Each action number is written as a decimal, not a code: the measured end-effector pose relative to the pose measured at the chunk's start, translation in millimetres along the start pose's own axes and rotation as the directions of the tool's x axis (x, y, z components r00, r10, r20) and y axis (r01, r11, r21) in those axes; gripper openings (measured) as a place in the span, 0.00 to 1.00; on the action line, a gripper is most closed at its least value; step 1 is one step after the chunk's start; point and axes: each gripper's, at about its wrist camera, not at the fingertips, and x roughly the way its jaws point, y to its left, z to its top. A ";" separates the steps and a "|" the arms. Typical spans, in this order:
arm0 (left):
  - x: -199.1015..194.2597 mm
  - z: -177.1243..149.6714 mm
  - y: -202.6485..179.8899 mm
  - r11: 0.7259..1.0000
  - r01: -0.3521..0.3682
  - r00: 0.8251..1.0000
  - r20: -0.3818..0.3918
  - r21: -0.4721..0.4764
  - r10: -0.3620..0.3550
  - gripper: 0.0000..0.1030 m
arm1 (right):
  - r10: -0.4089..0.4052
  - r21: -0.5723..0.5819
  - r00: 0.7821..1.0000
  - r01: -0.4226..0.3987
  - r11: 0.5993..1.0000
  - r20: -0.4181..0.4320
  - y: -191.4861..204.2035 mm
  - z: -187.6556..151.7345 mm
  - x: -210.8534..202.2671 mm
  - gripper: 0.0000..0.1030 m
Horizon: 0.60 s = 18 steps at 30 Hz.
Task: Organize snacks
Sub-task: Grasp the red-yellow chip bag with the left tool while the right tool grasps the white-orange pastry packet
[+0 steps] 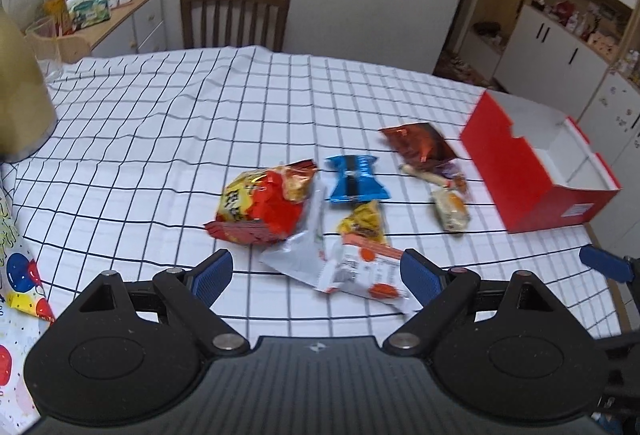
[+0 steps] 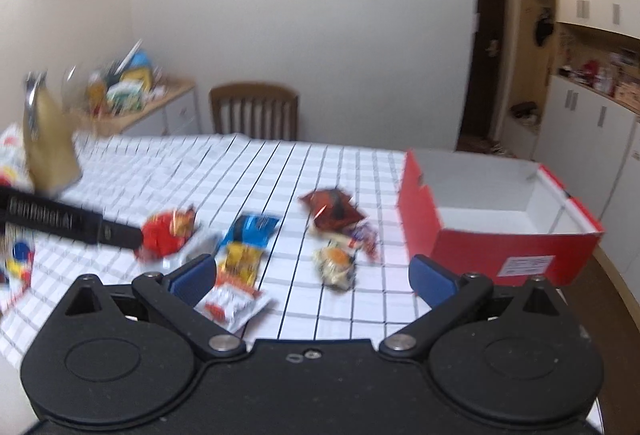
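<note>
Left hand-held gripper (image 1: 316, 273): jaws spread wide, nothing between the blue pads (image 1: 212, 275). It is held above the near edge of the desk (image 1: 160, 123), tilted downward, with the white-and-orange packet (image 1: 360, 271) lying on the cloth between its fingers but not gripped.

Right hand-held gripper (image 2: 312, 277): jaws likewise wide apart and empty. It is held above the desk and pointed across it toward the far chair (image 2: 254, 111). One of its blue pads (image 1: 606, 263) shows at the right margin of the left view, so the two tools sit side by side, apart.

Snacks lie loose on the checked cloth, none in the box. The red-and-yellow chip bag (image 1: 264, 203) sits leftmost, overlapping a silver-white wrapper (image 1: 296, 251). Just right of it are the blue packet (image 1: 354, 179) and, nearer, the yellow packet (image 1: 362, 221). Further right, the dark red bag (image 1: 420, 147) partly covers smaller wrapped pieces, with a pale round bun pack (image 1: 450, 211) in front.

The red box (image 1: 524, 171) stands open at the desk's right side, its white interior visible, near the dark red bag but not touching it.

The right view is motion-blurred.
</note>
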 end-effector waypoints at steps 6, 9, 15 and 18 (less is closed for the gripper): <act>33.6 28.5 19.3 1.000 -0.024 0.999 -0.047 0.013 0.025 0.89 | 0.140 -0.141 0.983 -0.156 0.978 -0.115 17.5 -3.6 39.5 0.96; 51.4 41.9 21.9 0.999 -0.026 0.998 -0.062 0.036 0.028 0.89 | 0.167 -0.210 0.975 -0.195 0.958 -0.143 26.9 2.0 56.9 0.95; 86.2 60.7 24.9 0.998 0.028 0.992 -0.128 0.059 -0.020 0.89 | 0.244 -0.278 0.936 -0.312 0.908 -0.254 46.6 6.3 91.7 0.93; 101.3 68.1 30.7 0.998 0.027 0.988 -0.155 0.049 -0.019 0.89 | 0.271 -0.312 0.916 -0.361 0.879 -0.297 53.5 5.8 111.6 0.89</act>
